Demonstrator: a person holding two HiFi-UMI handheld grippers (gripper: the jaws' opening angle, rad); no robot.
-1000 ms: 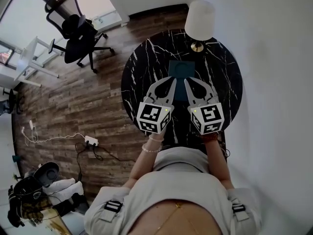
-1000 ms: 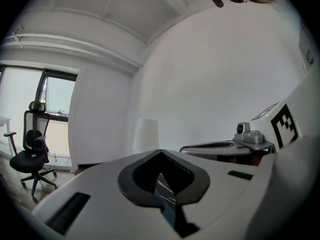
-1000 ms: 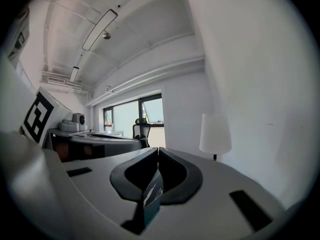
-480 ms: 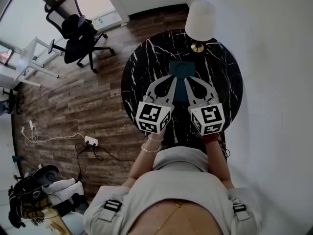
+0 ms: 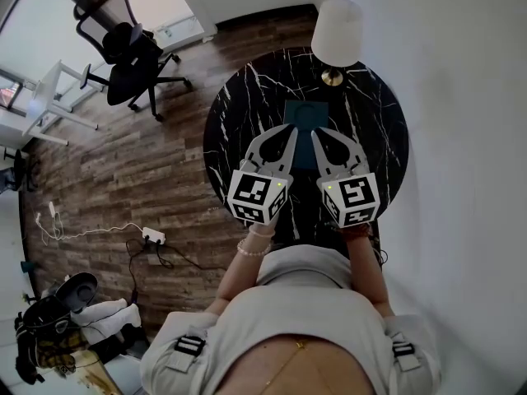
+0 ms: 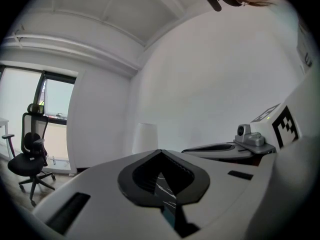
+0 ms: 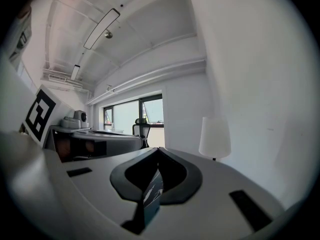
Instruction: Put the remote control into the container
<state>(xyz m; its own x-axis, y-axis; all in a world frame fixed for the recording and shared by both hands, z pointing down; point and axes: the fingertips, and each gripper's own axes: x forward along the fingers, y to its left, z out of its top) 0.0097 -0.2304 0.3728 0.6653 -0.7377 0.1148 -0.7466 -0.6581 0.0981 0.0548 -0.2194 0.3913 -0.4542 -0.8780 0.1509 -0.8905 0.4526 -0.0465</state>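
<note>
Near: left gripper (image 5: pixel 290 130) and right gripper (image 5: pixel 315 133), jaws of each closed together, empty. Dark teal square container (image 5: pixel 305 112) flat on black marble table (image 5: pixel 375 138), between and just past both tips. White lamp (image 5: pixel 337 31) beyond; remote control not made out

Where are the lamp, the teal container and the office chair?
lamp (image 5: pixel 338 30), head view, on the white shade.
teal container (image 5: pixel 305 118), head view, on its far end.
office chair (image 5: pixel 132 68), head view, on its black middle.
</note>
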